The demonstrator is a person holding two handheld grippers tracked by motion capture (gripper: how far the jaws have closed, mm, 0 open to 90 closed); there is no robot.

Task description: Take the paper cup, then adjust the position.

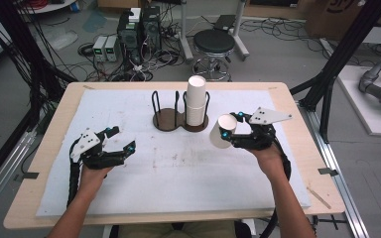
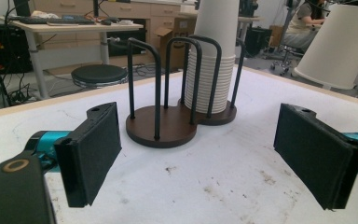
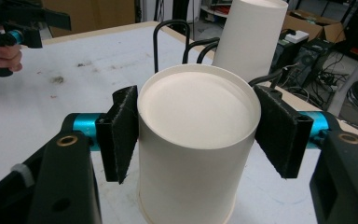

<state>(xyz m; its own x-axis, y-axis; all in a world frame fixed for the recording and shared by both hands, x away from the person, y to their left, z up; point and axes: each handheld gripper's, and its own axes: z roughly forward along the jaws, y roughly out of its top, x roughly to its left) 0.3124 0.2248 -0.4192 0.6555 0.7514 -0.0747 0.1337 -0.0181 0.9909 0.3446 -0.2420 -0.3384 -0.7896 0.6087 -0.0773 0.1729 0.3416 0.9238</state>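
Near left, left gripper idle, jaws wide and empty over the bench. Right gripper clamps a cup upside down, right of holder. Step looks like moving the cup from the stack; next, set it down or into the empty slot.

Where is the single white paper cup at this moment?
In the high view, the single paper cup is held upside down in the right tool, above the white mat's right side, beside the cup stack in the wire holder.
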